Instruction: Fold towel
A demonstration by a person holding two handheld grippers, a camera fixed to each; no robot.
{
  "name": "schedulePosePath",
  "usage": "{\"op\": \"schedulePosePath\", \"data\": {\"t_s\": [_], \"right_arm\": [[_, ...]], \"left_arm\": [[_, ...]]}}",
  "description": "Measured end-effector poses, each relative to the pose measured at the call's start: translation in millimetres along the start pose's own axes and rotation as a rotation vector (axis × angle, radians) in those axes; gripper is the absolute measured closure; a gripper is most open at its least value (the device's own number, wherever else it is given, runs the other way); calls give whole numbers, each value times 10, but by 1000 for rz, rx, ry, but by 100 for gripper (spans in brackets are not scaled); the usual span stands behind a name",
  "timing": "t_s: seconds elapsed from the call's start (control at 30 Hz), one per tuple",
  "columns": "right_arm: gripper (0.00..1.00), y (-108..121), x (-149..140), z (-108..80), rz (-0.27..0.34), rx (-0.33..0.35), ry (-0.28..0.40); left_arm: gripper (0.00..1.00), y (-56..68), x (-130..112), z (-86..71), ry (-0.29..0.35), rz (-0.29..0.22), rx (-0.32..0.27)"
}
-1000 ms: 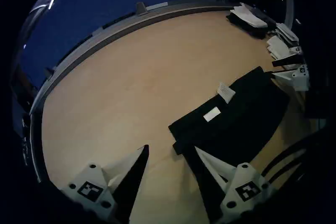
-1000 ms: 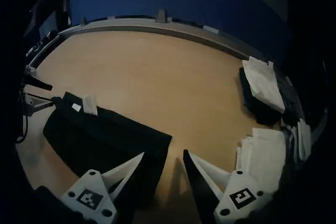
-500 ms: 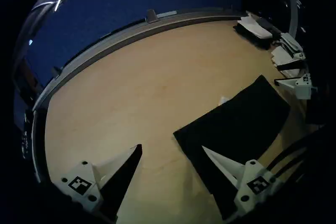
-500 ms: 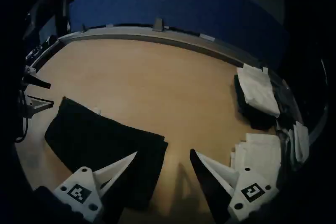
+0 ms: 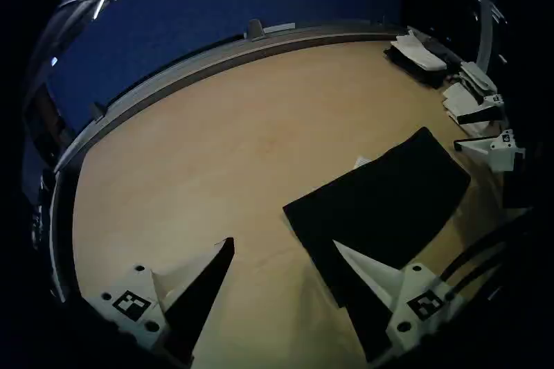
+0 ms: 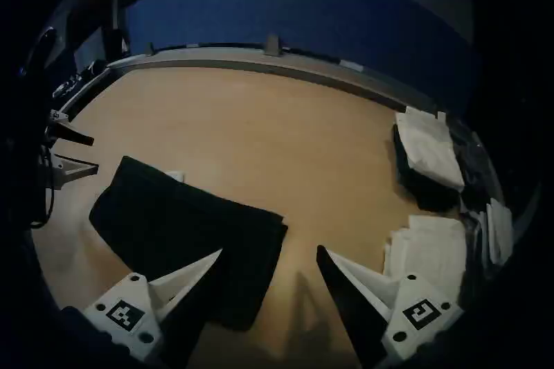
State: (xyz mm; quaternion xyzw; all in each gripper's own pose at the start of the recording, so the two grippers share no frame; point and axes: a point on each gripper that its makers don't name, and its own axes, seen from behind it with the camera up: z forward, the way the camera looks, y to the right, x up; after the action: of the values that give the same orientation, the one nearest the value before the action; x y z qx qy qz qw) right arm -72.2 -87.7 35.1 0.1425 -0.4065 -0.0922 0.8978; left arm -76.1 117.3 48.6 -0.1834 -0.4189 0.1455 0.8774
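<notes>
Both tools sit idle over the wooden table [image 5: 201, 154]. My left gripper [image 5: 282, 243] has its fingers spread wide with bare wood between them, and my right gripper [image 6: 270, 251] is parted just as wide, holding nothing. The towel [image 5: 384, 199], black and folded into a flat rectangle, lies on the table at about 4 o'clock in the left gripper view. In the right gripper view it lies at about 8 o'clock [image 6: 187, 220]. A small white tag [image 5: 361, 160] peeks out from under its far edge, mostly covered, and I cannot make out any more of it. The right gripper view gives me the better look at the stacks of folded cloths [image 6: 429, 151] at 3 to 4 o'clock: white pieces on dark ones, with a second white pile nearer me. Their outer edges are lost in the dark rim. In the left gripper view those stacks are tiny at 2 o'clock, and the right gripper appears at 3 o'clock, just beyond the towel's far corner, also spread. The right gripper view catches the left gripper at 9 o'clock with a dark cable [image 6: 45, 189] looping beside it. In each view the finger nearest the towel covers the towel's near corner, so I cannot tell whether it touches the cloth. A blue partition [image 6: 311, 16] backs the table at 12 o'clock.
</notes>
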Motion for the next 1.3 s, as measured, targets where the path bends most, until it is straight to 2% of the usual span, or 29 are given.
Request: {"op": "schedulePosePath", "data": {"t_s": [0.27,0.43,0.67,0.77,1.0,1.2,1.3], "right_arm": [[4,-152,-198,-211,-38,74,-5],[4,-226,-308,-317,-63,98,-11],[4,-277,-434,-418,-76,121,-17],[4,-276,-481,-436,-77,126,-22],[5,-291,-541,-432,-90,140,-34],[4,-342,-598,-388,-107,159,-47],[8,-350,-661,-344,-112,165,-65]], "left_arm": [[5,-55,-208,-384,57,-85,55],[5,-60,-415,-662,86,-155,81],[5,-74,-743,-986,108,-218,127],[5,-87,-834,-1077,117,-246,143],[5,-213,-950,-1244,144,-316,187],[5,-336,-1016,-1347,154,-322,213],[5,-383,-1079,-1402,153,-320,225]]}}
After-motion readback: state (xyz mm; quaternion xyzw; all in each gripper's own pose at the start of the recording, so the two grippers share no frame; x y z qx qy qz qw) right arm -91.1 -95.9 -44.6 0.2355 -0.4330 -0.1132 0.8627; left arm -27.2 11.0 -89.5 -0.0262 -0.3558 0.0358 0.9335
